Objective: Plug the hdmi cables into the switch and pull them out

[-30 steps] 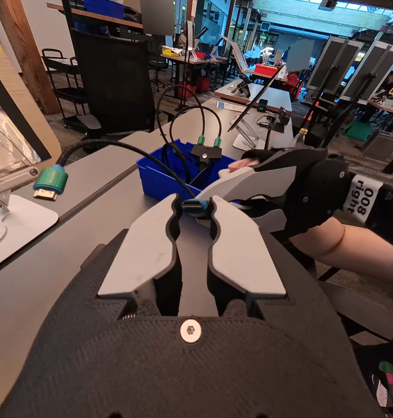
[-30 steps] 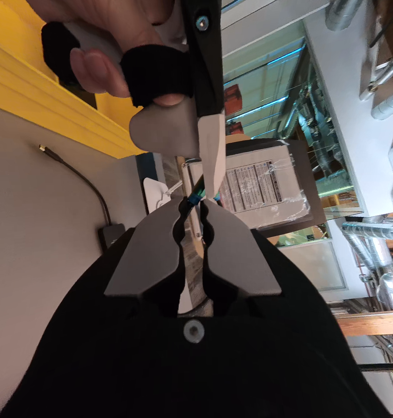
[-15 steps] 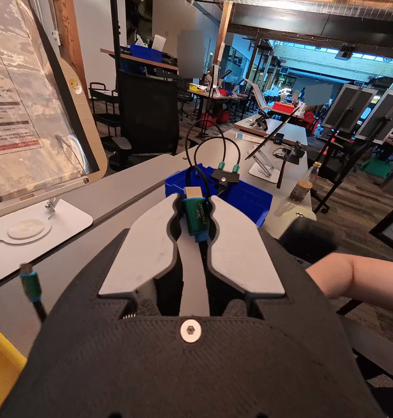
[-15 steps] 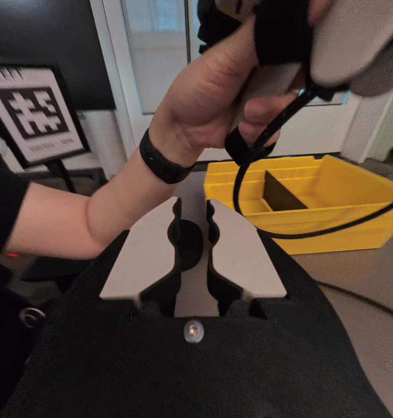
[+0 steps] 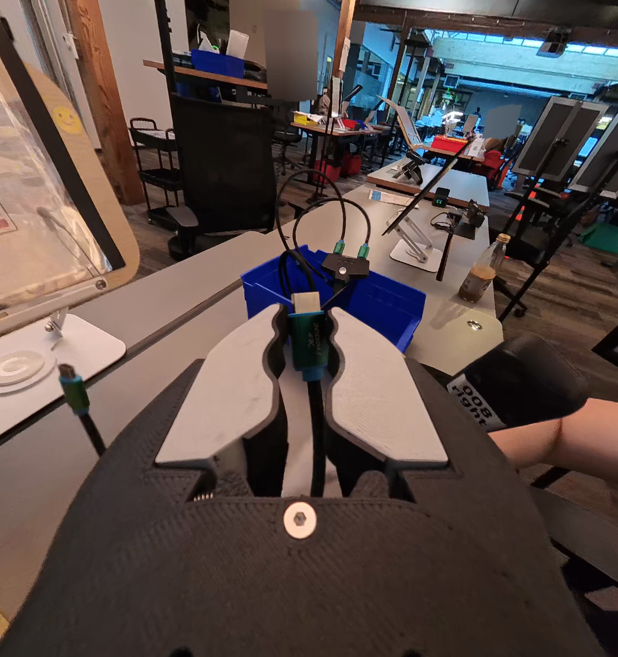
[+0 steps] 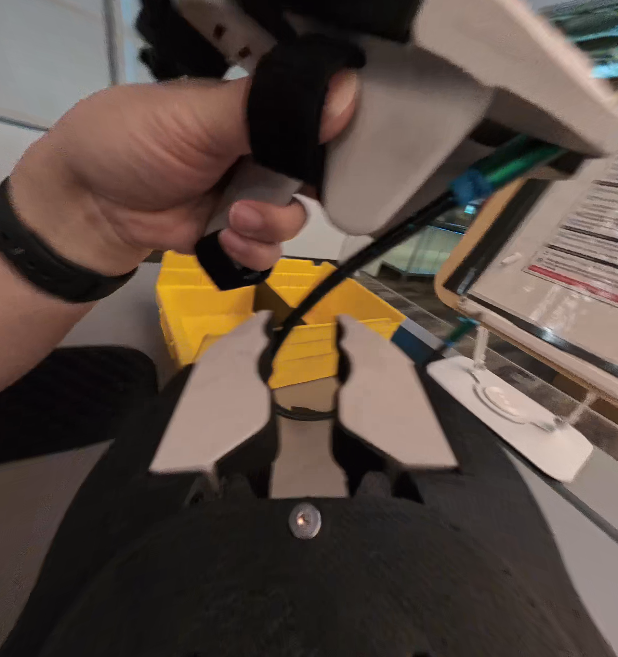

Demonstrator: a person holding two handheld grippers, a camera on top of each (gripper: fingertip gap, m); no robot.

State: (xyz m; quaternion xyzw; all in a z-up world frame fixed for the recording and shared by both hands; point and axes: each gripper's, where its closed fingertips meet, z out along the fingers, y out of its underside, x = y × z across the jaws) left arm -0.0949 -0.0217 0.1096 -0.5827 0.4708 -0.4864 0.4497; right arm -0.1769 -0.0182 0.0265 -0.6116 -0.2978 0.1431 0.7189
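In the left wrist view my left gripper (image 5: 307, 313) is shut on a green HDMI plug (image 5: 306, 341), its metal tip pointing forward and its black cable running back between the fingers. Ahead, a black switch (image 5: 344, 266) rests on a blue bin (image 5: 382, 302) with two green plugs in it. The cable's other green plug (image 5: 73, 391) hangs at the left. My right gripper (image 6: 304, 320) is open and holds nothing; the black cable (image 6: 336, 281) hangs past its left fingertip. In the right wrist view, the left gripper holds the green plug (image 6: 513, 163) above.
A yellow divided bin (image 6: 208, 305) stands on the grey table beyond the right gripper. A framed sign (image 5: 33, 199) on a white base (image 5: 51, 352) stands at the left. A bottle (image 5: 481, 270) is near the table's right edge. A black chair (image 5: 225, 160) stands behind. Across from one pair of fingers to the other is roughly 11 centimeters.
The right gripper let go of the plug, opened and drew back to the right. The left gripper now holds the plug lengthwise, tip forward, and has edged toward the blue bin.
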